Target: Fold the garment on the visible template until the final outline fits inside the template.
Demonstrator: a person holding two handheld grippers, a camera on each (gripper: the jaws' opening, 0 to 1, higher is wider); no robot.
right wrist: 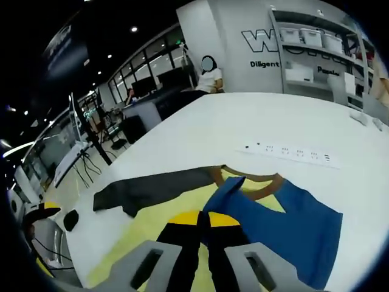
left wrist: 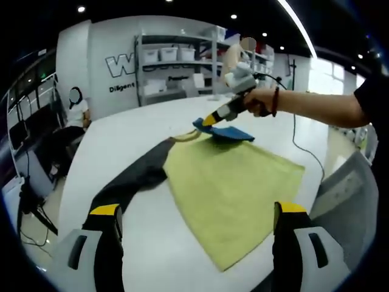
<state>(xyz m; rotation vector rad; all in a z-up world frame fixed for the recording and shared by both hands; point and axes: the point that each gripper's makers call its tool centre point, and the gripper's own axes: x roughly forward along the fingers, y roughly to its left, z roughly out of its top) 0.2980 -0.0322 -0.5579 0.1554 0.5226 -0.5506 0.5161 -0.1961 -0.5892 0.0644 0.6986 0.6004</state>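
Note:
A yellow garment (left wrist: 231, 182) lies flat on the white table (left wrist: 121, 146), with a dark grey sleeve (left wrist: 130, 176) stretched out to the left and a blue sleeve (left wrist: 231, 132) at its far end. My right gripper (left wrist: 206, 121), held by a hand, is shut on the edge of the blue sleeve (right wrist: 279, 219), which is folded over the yellow body near the brown collar (right wrist: 258, 190). In the right gripper view its jaws (right wrist: 203, 220) meet on the blue cloth. My left gripper (left wrist: 197, 210) hangs open above the near hem, touching nothing.
A white power strip (right wrist: 285, 152) lies on the table beyond the collar. A thin cable (left wrist: 304, 146) runs off the table's right side. Shelves with bins (left wrist: 176, 61) stand at the back, and a person (left wrist: 76, 112) sits at the far left.

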